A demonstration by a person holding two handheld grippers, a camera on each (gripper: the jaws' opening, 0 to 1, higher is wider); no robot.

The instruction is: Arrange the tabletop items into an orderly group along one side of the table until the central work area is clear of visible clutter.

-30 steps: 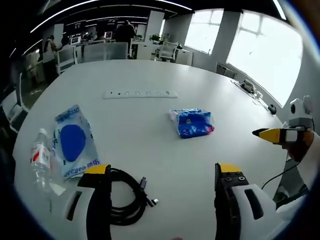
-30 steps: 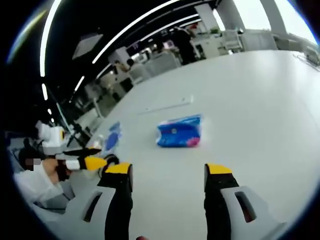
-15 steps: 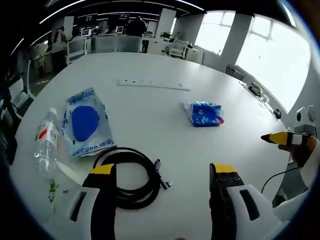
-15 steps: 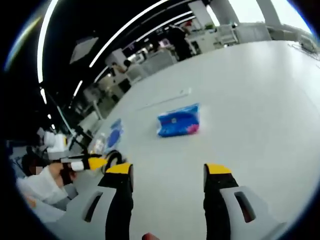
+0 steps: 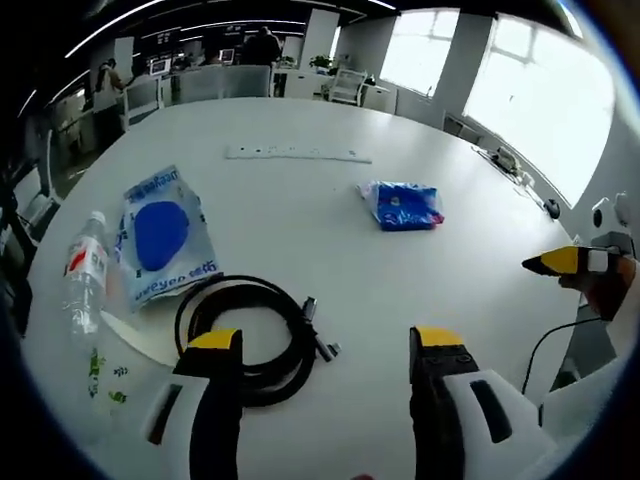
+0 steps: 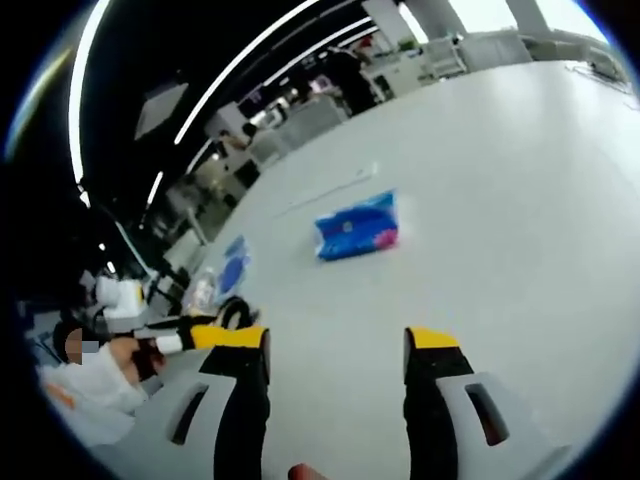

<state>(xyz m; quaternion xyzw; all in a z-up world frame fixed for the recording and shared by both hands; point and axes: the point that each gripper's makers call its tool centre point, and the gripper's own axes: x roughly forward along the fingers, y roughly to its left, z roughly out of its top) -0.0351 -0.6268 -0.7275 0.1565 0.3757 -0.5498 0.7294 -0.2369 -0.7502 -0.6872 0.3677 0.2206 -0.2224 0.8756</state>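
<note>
A coiled black cable lies on the white table just above the left gripper, its loop reaching the gripper's left jaw tip at lower centre of the left gripper view. Left of it sit a white-and-blue bag with print too small to read and a water bottle with a red-and-white label. A blue packet lies at upper right centre, a white power strip beyond. Both jaws stand spread, holding nothing. In the right gripper view, the right gripper is likewise spread and empty, the blue packet well above it.
</note>
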